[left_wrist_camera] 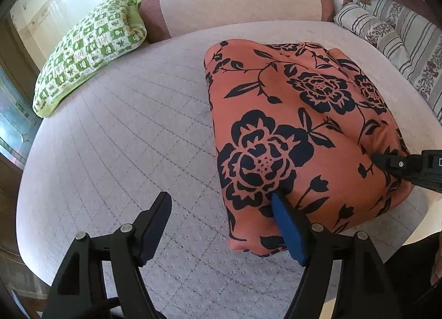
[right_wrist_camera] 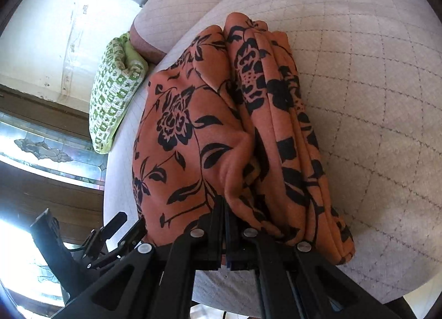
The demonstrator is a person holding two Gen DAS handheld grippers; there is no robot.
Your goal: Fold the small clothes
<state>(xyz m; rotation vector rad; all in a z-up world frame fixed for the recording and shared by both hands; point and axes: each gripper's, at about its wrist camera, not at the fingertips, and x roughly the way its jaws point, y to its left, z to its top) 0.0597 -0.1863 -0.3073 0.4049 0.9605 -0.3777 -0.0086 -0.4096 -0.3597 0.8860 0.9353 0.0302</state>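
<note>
An orange cloth (left_wrist_camera: 298, 137) with black flowers lies folded on a pale quilted bed (left_wrist_camera: 124, 131). In the left wrist view it fills the right half of the frame, its near corner at lower centre. In the right wrist view it runs from upper centre down to the bottom middle, with several stacked layers showing along its right edge.

The left hand-held gripper (left_wrist_camera: 221, 225) stands at the bottom of its own view with its jaws apart. Its left finger is over bare quilt, and its blue-padded right finger (left_wrist_camera: 287, 228) lies against the cloth's near edge. Nothing is pinched between the two fingers.

The right hand-held gripper (right_wrist_camera: 225, 208) is at the bottom centre of its own view, jaws together and clamped on a raised ridge of the cloth at its near edge. In the left wrist view the same gripper enters from the right edge of the frame, its tip on the cloth's right side.

A green-and-white checked pillow (left_wrist_camera: 91, 48) lies in the upper left of the left wrist view, well apart from the cloth. A pink bolster (left_wrist_camera: 234, 4) sits at the top centre, and a striped pillow (left_wrist_camera: 392, 40) at the upper right.
</note>
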